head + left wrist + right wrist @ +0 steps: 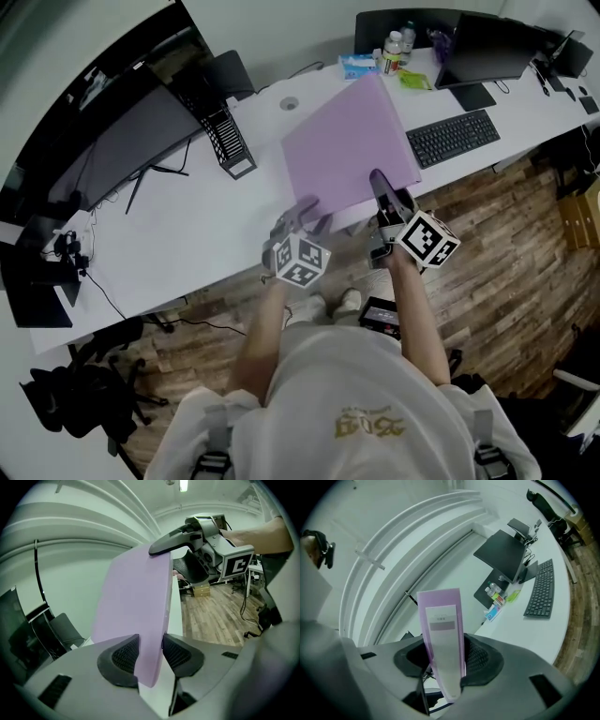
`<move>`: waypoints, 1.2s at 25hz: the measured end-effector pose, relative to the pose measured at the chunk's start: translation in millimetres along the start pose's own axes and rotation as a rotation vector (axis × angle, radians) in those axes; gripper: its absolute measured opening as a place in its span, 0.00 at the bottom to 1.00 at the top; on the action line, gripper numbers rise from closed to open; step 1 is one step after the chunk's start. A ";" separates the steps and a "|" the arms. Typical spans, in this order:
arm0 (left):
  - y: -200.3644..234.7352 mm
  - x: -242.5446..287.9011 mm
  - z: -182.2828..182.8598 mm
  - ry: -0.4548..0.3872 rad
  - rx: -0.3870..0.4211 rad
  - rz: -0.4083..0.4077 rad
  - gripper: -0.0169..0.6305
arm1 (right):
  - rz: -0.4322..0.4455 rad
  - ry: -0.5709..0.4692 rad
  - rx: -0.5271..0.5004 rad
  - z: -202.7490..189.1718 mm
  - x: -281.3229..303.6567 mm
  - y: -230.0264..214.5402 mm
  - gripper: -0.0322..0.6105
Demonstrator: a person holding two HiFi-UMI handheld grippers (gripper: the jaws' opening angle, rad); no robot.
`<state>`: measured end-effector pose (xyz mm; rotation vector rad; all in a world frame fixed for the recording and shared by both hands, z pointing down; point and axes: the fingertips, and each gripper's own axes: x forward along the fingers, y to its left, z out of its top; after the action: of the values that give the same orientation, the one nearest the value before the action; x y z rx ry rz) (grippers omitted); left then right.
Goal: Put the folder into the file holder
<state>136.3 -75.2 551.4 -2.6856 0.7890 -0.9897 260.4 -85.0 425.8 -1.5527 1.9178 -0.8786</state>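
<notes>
Jaws of the left gripper (305, 214) and right gripper (382, 187) pinch the near edge of the purple folder (352, 141), tilted over the surface (187, 234); the file holder (228, 141) stands at its 9 o'clock. This edge-only hold could slip, or miss the seemingly narrow slots.

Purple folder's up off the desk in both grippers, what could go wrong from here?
1. The left gripper and right gripper pinch the folder only at its near edge; it might sag or slip out.
2. Its far corner lies close to the bottles; a swing could topple them.
3. The file holder stands away to the left with narrow slots; the wide folder may miss or nudge it.
</notes>
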 end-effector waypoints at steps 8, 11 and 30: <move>11.2 -10.7 14.0 -0.019 -0.012 0.044 0.29 | 0.033 0.007 -0.066 12.3 4.3 28.1 0.35; 13.3 -13.7 17.8 -0.030 -0.023 0.052 0.29 | 0.043 0.010 -0.098 14.4 5.1 38.4 0.35; 22.7 -32.8 50.1 -0.081 -0.074 0.161 0.29 | 0.132 0.017 -0.241 37.3 0.4 87.5 0.35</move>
<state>138.1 -77.9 487.5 -2.6532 1.0244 -0.8251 231.5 -79.7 335.3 -1.5333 2.1762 -0.6253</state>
